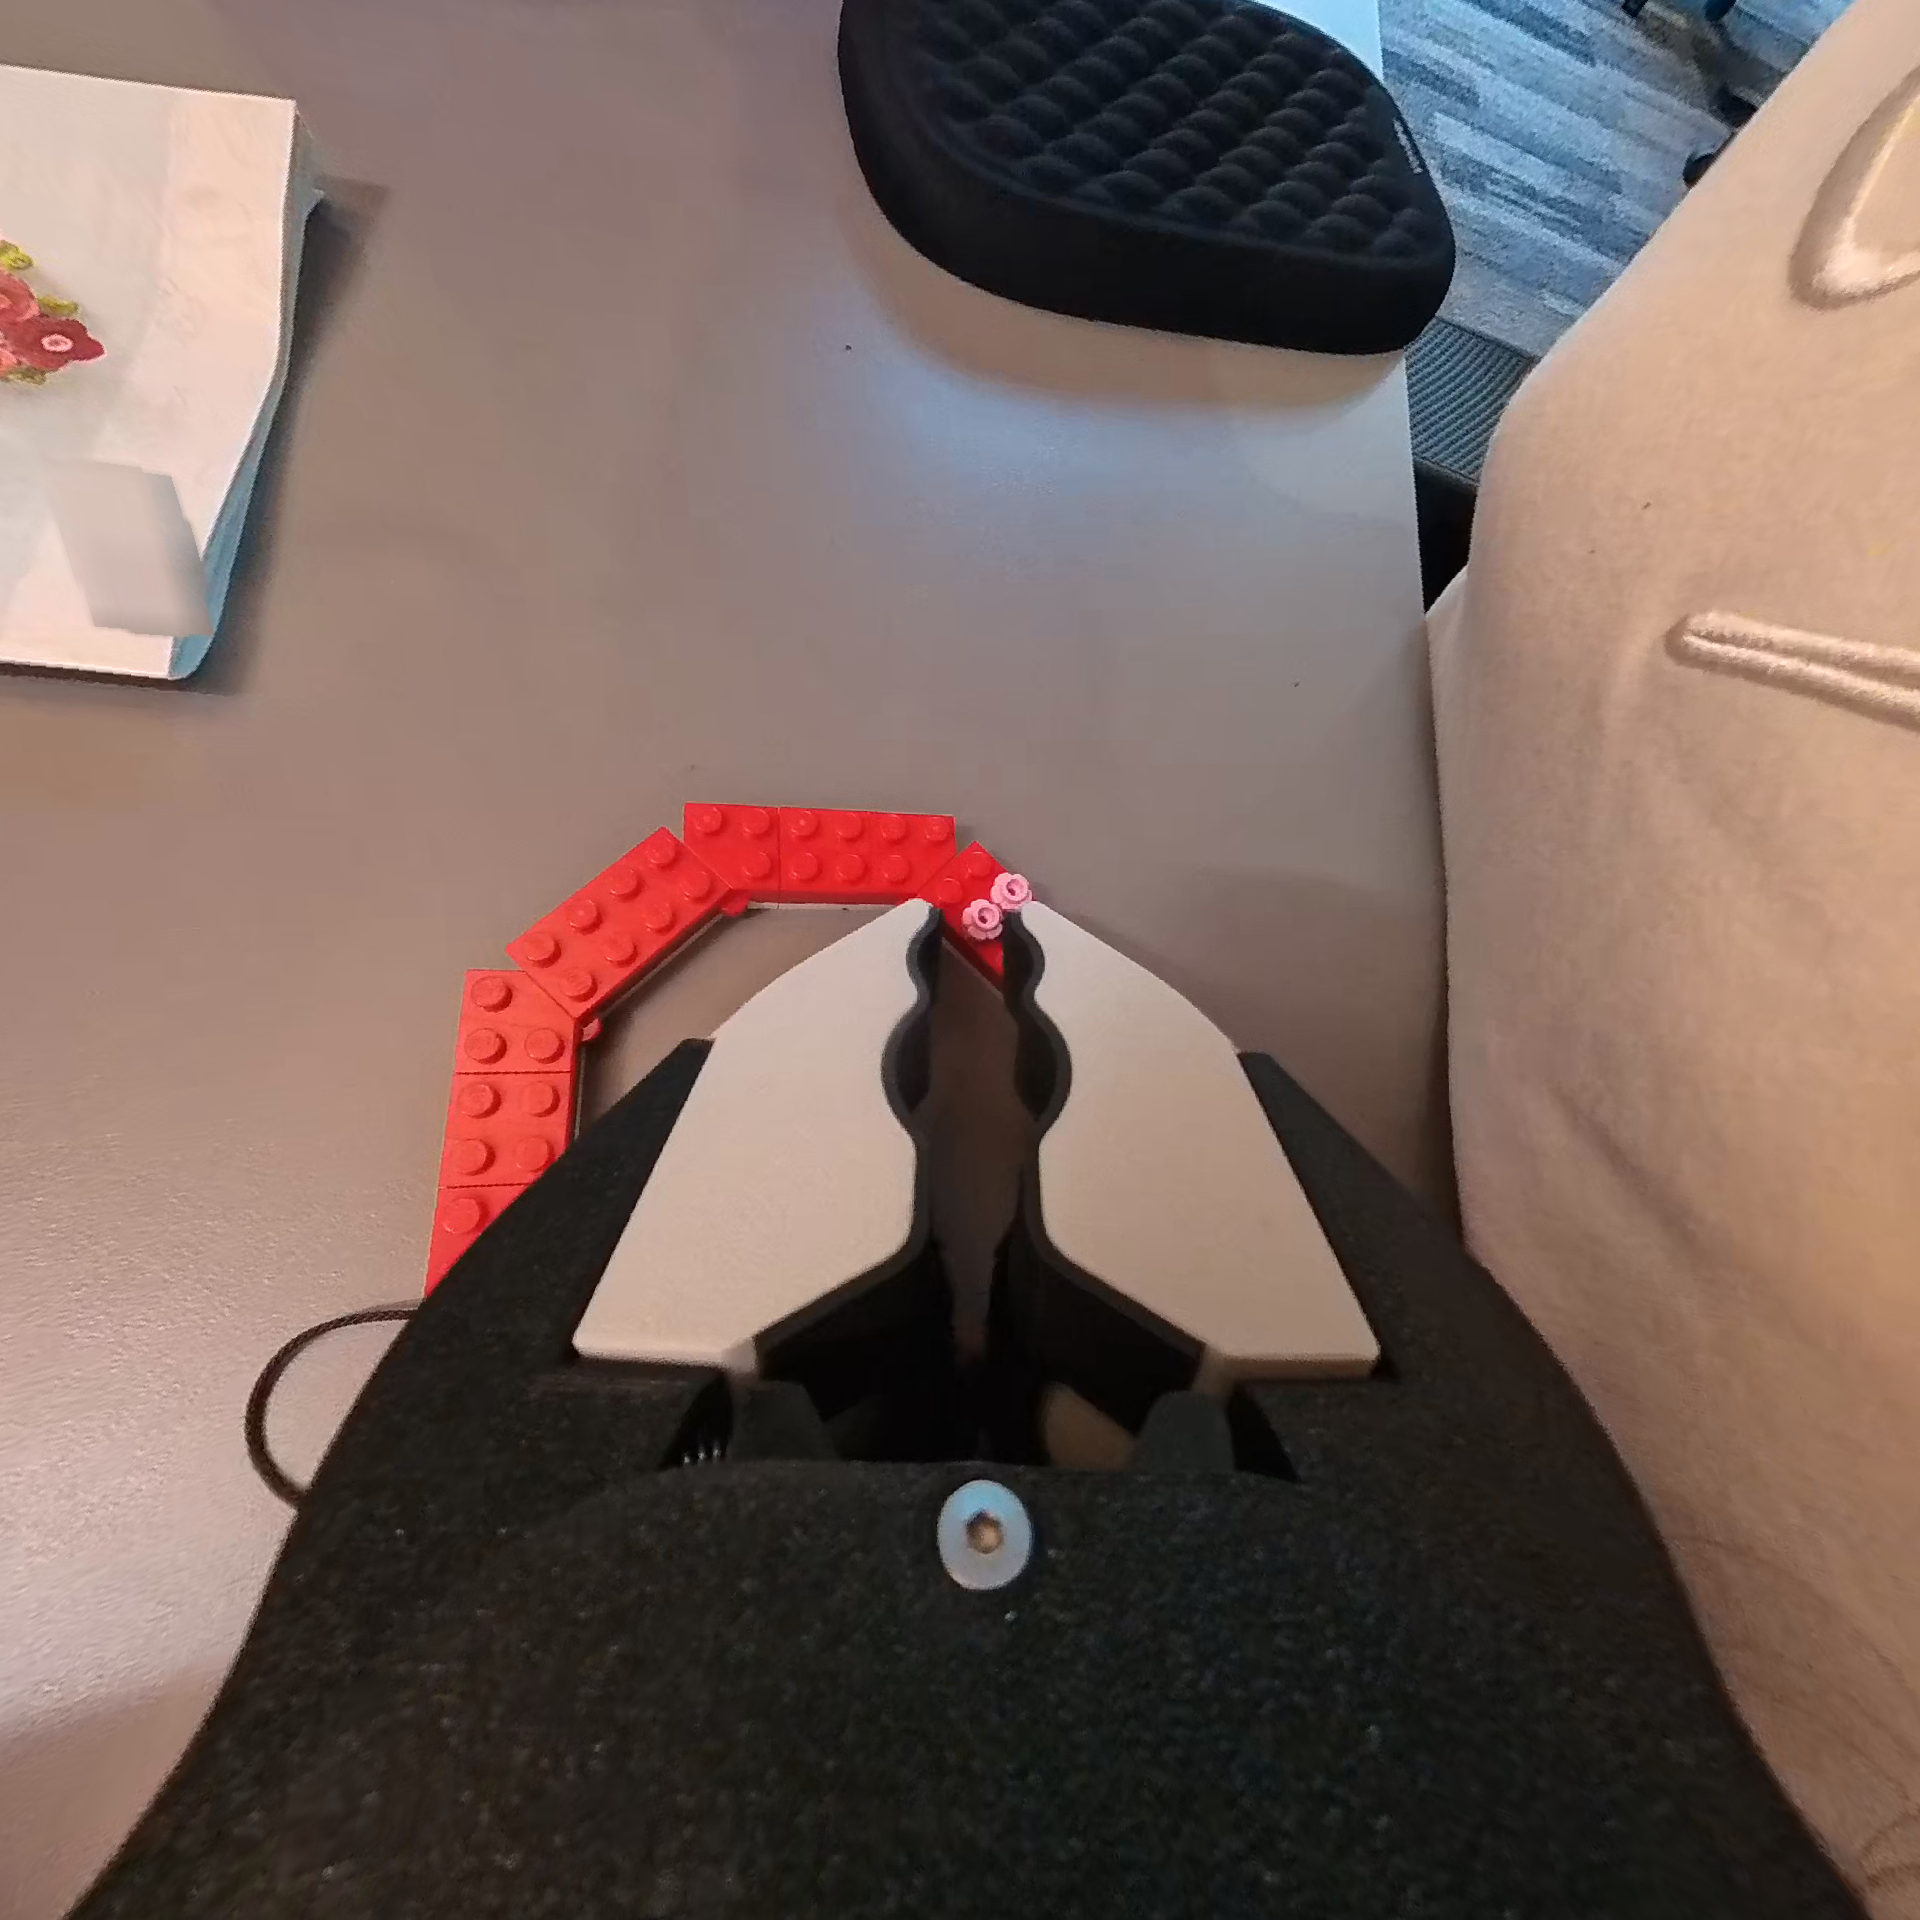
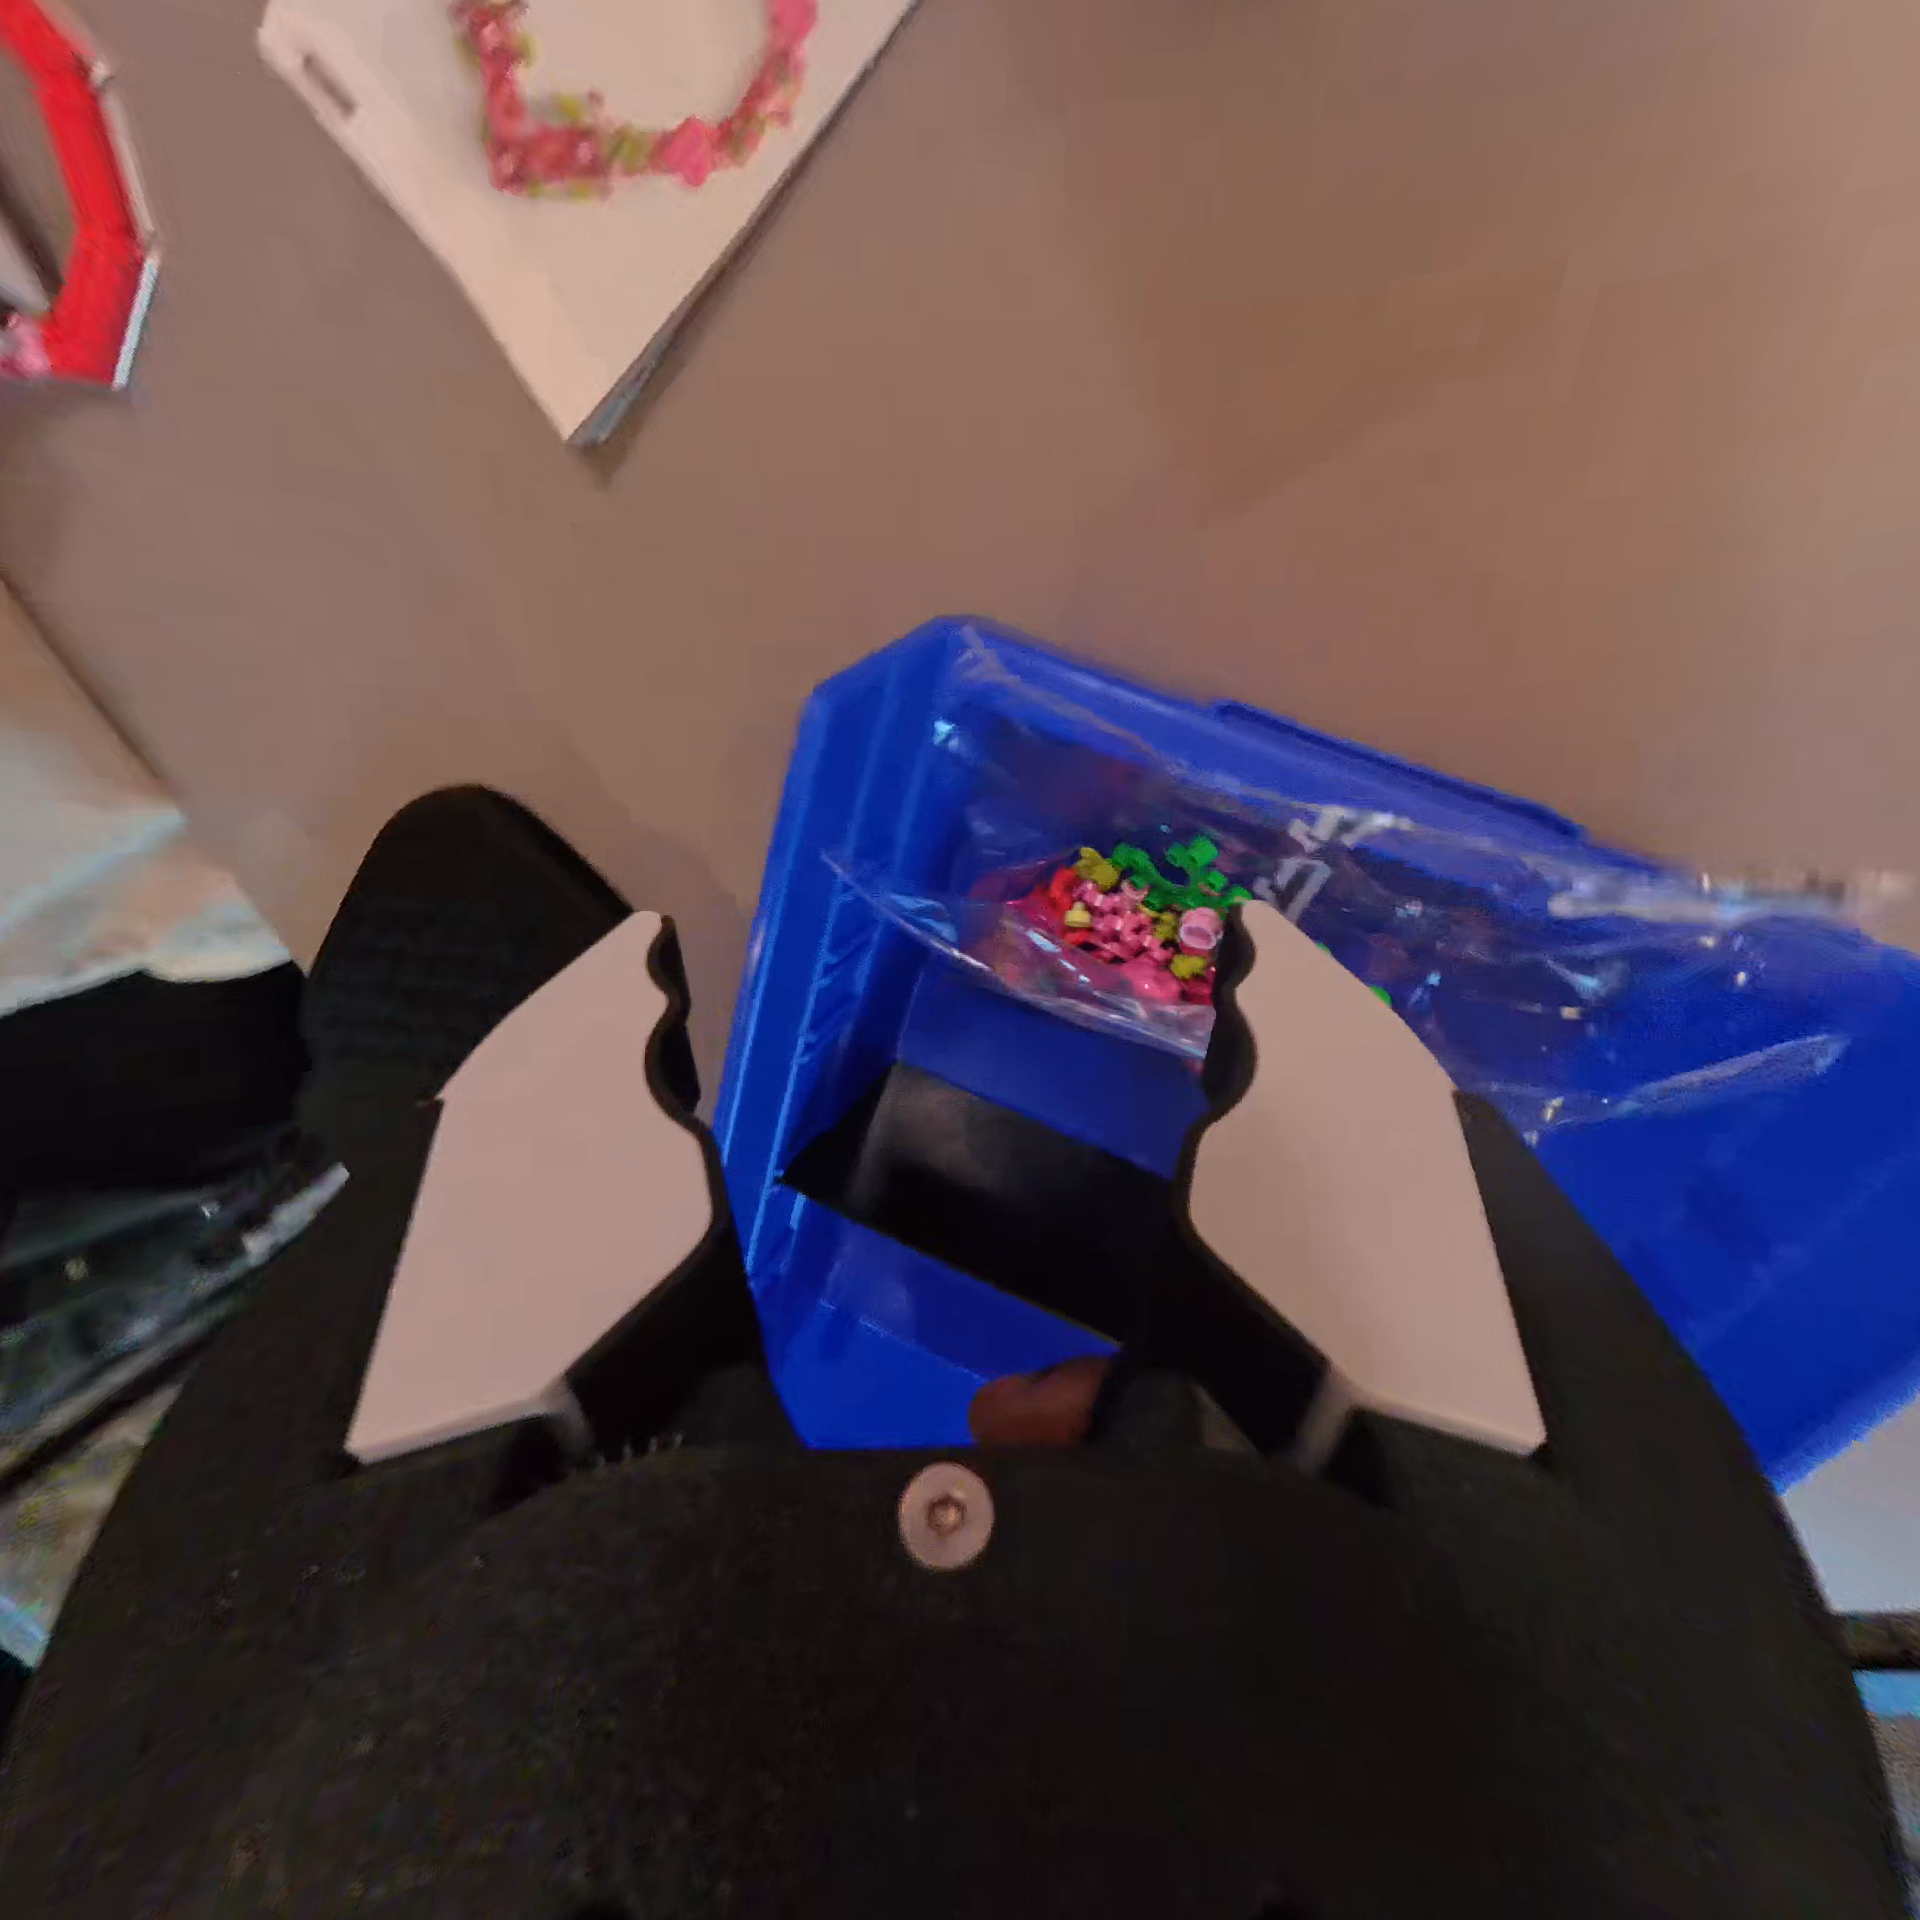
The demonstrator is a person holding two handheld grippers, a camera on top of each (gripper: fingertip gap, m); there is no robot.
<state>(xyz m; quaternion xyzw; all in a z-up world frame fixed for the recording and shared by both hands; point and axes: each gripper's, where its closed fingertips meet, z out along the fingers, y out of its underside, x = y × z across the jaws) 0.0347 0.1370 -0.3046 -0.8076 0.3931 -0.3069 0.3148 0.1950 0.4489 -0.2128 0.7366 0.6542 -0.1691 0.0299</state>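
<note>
Left gripper [image 1: 975, 920]: fingers drawn in to a narrow gap, tips down at the red brick ring [image 1: 623, 925] on the grey table [image 1: 727, 571]. A red segment of the ring shows in the gap; whether the tips pinch it or just rest over it cannot be told. Probable reason: steadying the ring. Two small pink flower studs [image 1: 995, 904] sit on that segment, just past the fingertips. The ring lies flat, its arc curving round the left finger. A thin black cord [image 1: 272, 1392] loops beside the gripper body. Beige fabric [image 1: 1683, 935] fills the right side. Farther off: a white booklet [image 1: 156, 395] at left, a black padded cushion [image 1: 1132, 156] at the far table edge.

Right gripper [image 2: 951, 935]: fingers wide apart, nothing between them, hovering over a blue bin [image 2: 1714, 1195]. Just beyond the tips, a clear plastic bag [image 2: 1507, 997] lies in the bin and keeps the tiny pink, yellow and green pieces [image 2: 1132, 909] together. The view is motion-blurred. Farther: the booklet [image 2: 582, 260] with a flower-wreath picture, and the ring's [image 2: 94, 260] edge at far left.
</note>
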